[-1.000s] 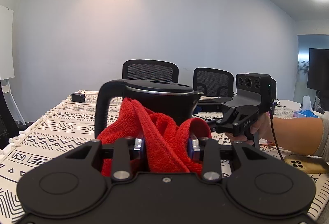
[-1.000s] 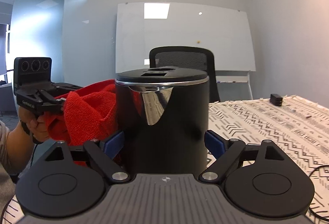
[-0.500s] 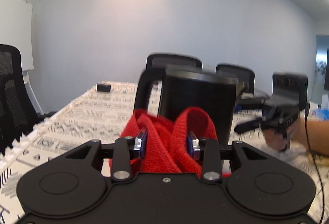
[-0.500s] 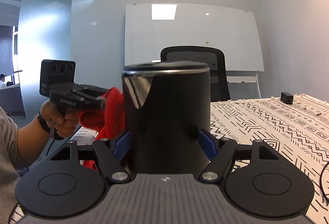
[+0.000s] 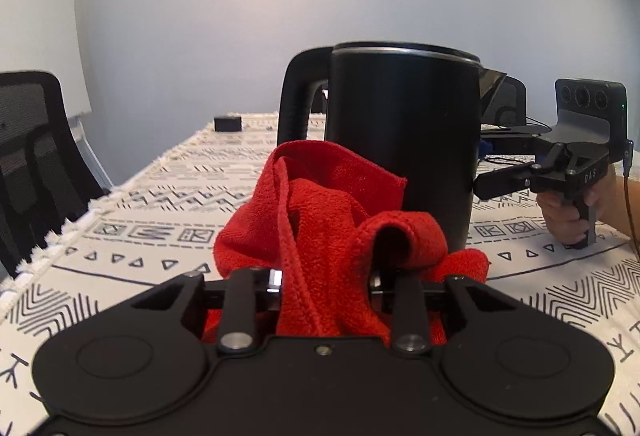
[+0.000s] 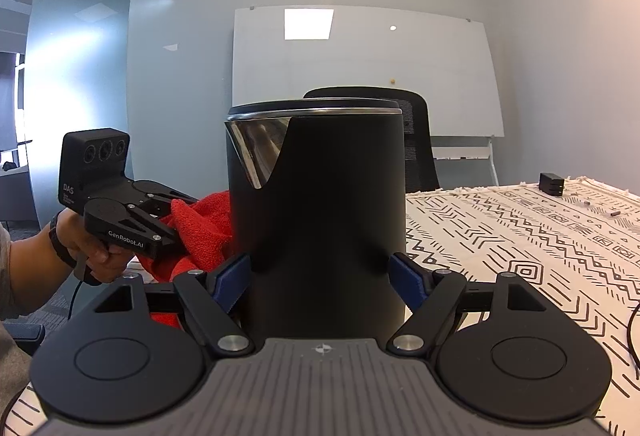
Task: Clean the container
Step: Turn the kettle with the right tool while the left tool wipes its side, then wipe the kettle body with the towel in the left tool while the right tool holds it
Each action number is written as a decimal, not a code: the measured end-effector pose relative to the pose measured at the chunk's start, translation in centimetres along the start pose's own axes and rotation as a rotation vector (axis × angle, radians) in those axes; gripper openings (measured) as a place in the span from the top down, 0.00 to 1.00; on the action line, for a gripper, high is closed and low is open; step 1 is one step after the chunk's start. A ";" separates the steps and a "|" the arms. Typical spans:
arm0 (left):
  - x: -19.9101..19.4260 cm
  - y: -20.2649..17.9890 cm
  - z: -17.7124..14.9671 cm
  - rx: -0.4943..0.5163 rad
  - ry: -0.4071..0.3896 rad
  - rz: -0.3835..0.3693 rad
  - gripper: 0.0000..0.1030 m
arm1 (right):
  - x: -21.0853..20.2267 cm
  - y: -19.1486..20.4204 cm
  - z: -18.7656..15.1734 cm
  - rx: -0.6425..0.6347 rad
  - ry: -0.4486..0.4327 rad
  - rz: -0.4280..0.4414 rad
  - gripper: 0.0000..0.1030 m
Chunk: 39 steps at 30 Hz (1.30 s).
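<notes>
A black electric kettle [image 5: 404, 139] with lid shut stands upright on the patterned tablecloth [image 5: 152, 220]; it also shows in the right wrist view [image 6: 320, 211]. My left gripper [image 5: 326, 280] is shut on a red cloth [image 5: 320, 220], held low against the kettle's near side; the cloth shows in the right wrist view [image 6: 200, 232] too. My right gripper [image 6: 320, 280] has its blue pads [image 6: 404, 280] on both sides of the kettle's body, gripping it. It appears in the left wrist view [image 5: 520, 175] at the kettle's right.
A small black box [image 5: 228, 123] lies far back on the table, also in the right wrist view [image 6: 552, 183]. Office chairs stand at the left [image 5: 36, 163] and behind the kettle [image 6: 412, 139]. A whiteboard [image 6: 400, 71] leans on the wall. A cable [image 6: 632, 320] lies right.
My left gripper has swung leftward and down around the kettle with the red cloth, from the upper body to its lower side. The right gripper has stayed clamped on the kettle.
</notes>
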<state>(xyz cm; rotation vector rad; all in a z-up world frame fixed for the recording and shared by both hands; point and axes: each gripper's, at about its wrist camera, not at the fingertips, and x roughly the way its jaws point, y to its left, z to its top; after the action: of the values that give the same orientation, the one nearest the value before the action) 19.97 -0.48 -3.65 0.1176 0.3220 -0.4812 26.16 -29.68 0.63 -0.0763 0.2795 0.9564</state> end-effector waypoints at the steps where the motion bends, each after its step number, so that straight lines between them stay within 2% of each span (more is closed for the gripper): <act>1: -0.3 0.1 -0.1 0.001 -0.017 0.001 0.69 | 0.0 0.0 0.0 0.003 0.000 0.001 0.30; 4: -1.1 0.5 -0.1 0.009 -0.086 0.004 0.69 | 0.1 0.0 0.1 0.001 0.007 0.014 0.39; 5: -1.5 0.4 0.0 0.010 -0.104 0.005 0.69 | 0.0 0.0 0.2 -0.004 0.010 0.026 0.45; 6: -1.9 0.4 0.2 0.008 -0.125 0.003 0.69 | -0.2 -0.1 0.3 -0.007 0.010 0.048 0.46; 8: -2.4 0.6 0.4 0.010 -0.172 -0.008 0.69 | -0.2 -0.4 0.4 0.009 -0.004 0.064 0.43; 9: -2.8 0.5 0.6 0.015 -0.193 -0.015 0.69 | -0.1 -0.7 0.5 0.029 -0.019 0.058 0.36; 12: -3.8 0.3 1.3 0.021 -0.231 -0.051 0.69 | 0.7 -0.9 0.5 0.045 -0.028 0.067 0.31; 15: -3.1 -0.2 1.2 0.022 -0.191 -0.059 0.68 | 0.8 -0.3 0.5 0.015 -0.020 0.046 0.31; 18: -2.2 -0.6 0.7 0.022 -0.135 -0.057 0.68 | 0.5 -0.4 0.3 0.018 -0.014 0.066 0.31; 25: -3.1 0.3 2.9 0.015 -0.227 -0.083 0.68 | 1.0 0.1 0.2 0.013 -0.013 0.055 0.24; 33: -1.3 0.3 1.4 -0.003 -0.124 -0.065 0.67 | 1.4 0.2 0.4 0.008 -0.007 0.046 0.24; 37: -3.1 0.1 2.6 0.013 -0.202 -0.072 0.67 | 1.5 0.2 0.4 0.009 -0.008 0.045 0.24; 39: -3.5 -0.1 2.8 0.019 -0.213 -0.083 0.67 | 1.6 0.2 0.4 0.009 -0.006 0.043 0.24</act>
<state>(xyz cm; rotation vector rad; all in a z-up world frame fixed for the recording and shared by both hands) 17.74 0.45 0.16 0.0706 0.1139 -0.5736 26.89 -28.21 0.58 -0.0597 0.2811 0.9977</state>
